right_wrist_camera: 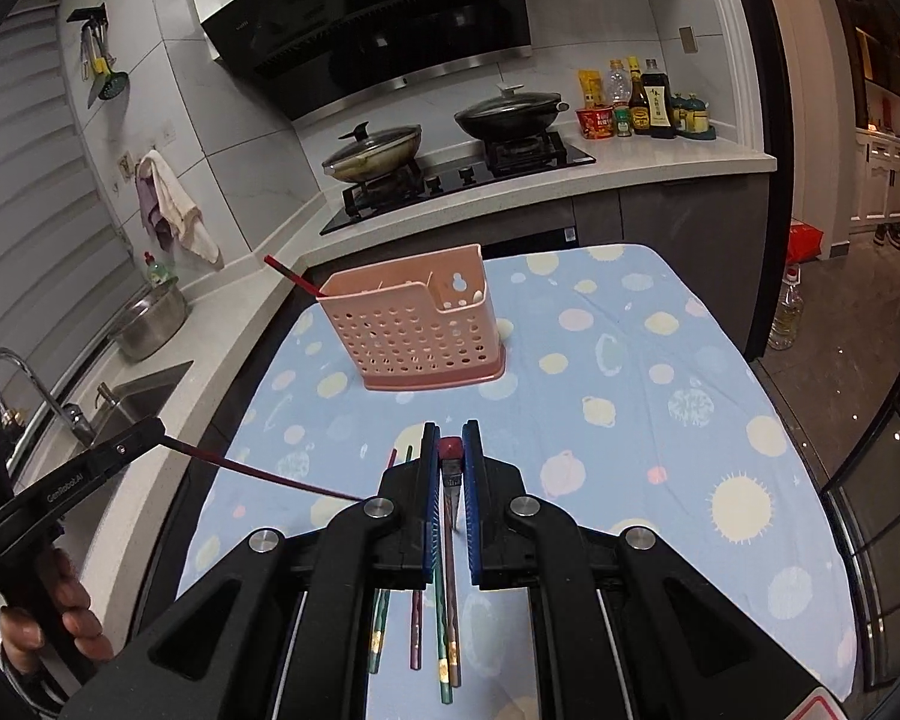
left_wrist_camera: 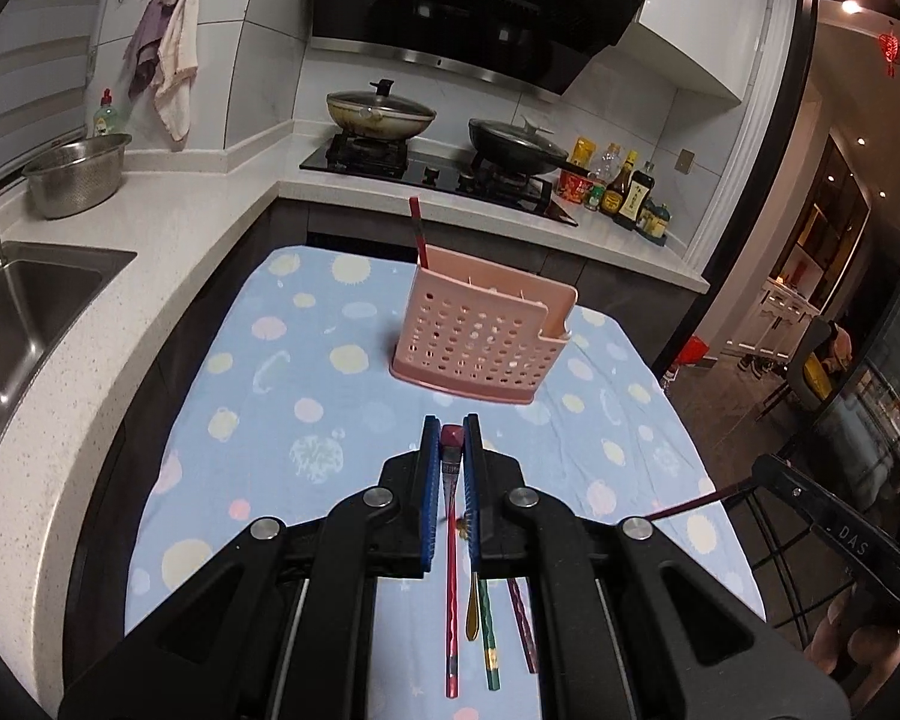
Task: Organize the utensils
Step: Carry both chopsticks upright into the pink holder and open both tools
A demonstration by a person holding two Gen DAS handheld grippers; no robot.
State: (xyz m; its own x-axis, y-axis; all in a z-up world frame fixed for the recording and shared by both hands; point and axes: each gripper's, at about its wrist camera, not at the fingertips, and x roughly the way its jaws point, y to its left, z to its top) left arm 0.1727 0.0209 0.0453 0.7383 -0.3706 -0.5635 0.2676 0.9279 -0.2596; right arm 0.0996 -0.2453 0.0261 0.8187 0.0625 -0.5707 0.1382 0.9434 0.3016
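Both tools clamped on one chopstick each: left tool [left_wrist_camera: 452, 438], right tool [right_wrist_camera: 450, 447], gripped near the top end. Sticks are light, stiff and slick, so they may pivot. Basket [left_wrist_camera: 480, 333] sits ahead on the desk [left_wrist_camera: 306, 372]; spare chopsticks [left_wrist_camera: 491, 636] lie below.

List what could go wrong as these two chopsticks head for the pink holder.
1. Each gripper, left and right, pinches its chopstick near one end, so the long free ends could swing and miss the pink holder.
2. The holder is light and freestanding; a sideways poke might tip it, along with the red chopstick inside.
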